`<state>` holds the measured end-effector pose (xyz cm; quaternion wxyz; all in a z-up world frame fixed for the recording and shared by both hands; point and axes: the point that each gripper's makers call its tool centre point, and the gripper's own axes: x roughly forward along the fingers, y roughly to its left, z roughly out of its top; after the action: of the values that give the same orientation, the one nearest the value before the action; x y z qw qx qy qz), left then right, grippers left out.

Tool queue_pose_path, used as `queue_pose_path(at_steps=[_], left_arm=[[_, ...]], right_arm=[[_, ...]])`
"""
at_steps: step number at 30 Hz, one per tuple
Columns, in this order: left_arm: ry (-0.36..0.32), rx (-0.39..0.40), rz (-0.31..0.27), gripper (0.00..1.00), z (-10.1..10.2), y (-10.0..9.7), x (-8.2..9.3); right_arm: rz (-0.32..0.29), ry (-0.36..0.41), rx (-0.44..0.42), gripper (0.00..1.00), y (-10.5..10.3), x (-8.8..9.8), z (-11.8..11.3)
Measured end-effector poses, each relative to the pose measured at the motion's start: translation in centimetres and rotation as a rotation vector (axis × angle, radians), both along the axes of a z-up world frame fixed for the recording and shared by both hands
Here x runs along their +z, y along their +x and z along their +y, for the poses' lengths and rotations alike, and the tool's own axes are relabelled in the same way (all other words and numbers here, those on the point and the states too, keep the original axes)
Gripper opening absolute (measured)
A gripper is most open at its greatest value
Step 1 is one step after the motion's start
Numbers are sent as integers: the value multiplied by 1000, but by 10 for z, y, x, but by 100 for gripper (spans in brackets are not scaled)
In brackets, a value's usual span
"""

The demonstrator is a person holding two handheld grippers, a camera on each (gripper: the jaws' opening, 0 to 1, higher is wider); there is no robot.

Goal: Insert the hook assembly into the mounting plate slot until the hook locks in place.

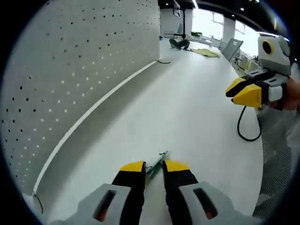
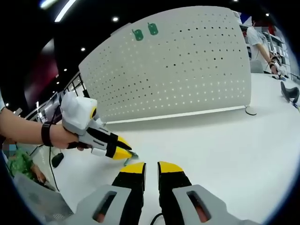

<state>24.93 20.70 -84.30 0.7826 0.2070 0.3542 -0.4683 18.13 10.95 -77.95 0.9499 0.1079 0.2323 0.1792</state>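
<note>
Matt perforated panel (image 2: pixel 173 65), smooth white table (image 1: pixel 187 117), thin green hook (image 1: pixel 154 165)

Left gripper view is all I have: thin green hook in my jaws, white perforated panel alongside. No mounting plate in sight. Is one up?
Observer: Yes. In the right gripper view, two small green mounting plates sit side by side on the white perforated pegboard panel, near its edge farthest from the white table.
Operator: Is anything between the other gripper's jaws?
Observer: No. The right gripper has its yellow-tipped jaws closed on nothing.
Operator: Anyone near the panel?
Observer: A person stands beyond its far end.
</note>
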Motion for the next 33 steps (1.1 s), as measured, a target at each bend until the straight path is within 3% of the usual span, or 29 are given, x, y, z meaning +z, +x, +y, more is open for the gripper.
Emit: queue_pose_path(at_steps=[5,8,16,19,23,31,33], left_arm=[[11,-7,-13,13,1,-1,0],[9,-7,-1,5,2,-3,2],[11,-3,5,3,2,-6,3],[-24,31,49,2,1,-8,3],[-28,34,45,2,3,-11,4],[-126,117,84,2,5,-13,14],[-178,160,103,2,4,-13,19]], right_arm=[[5,3,2,9,0,-1,0],[4,5,2,9,1,-1,1],[3,8,3,9,0,0,1],[-1,12,7,9,1,1,2],[-5,15,18,9,0,2,5],[-21,30,51,10,0,7,14],[-35,29,60,11,1,10,18]])
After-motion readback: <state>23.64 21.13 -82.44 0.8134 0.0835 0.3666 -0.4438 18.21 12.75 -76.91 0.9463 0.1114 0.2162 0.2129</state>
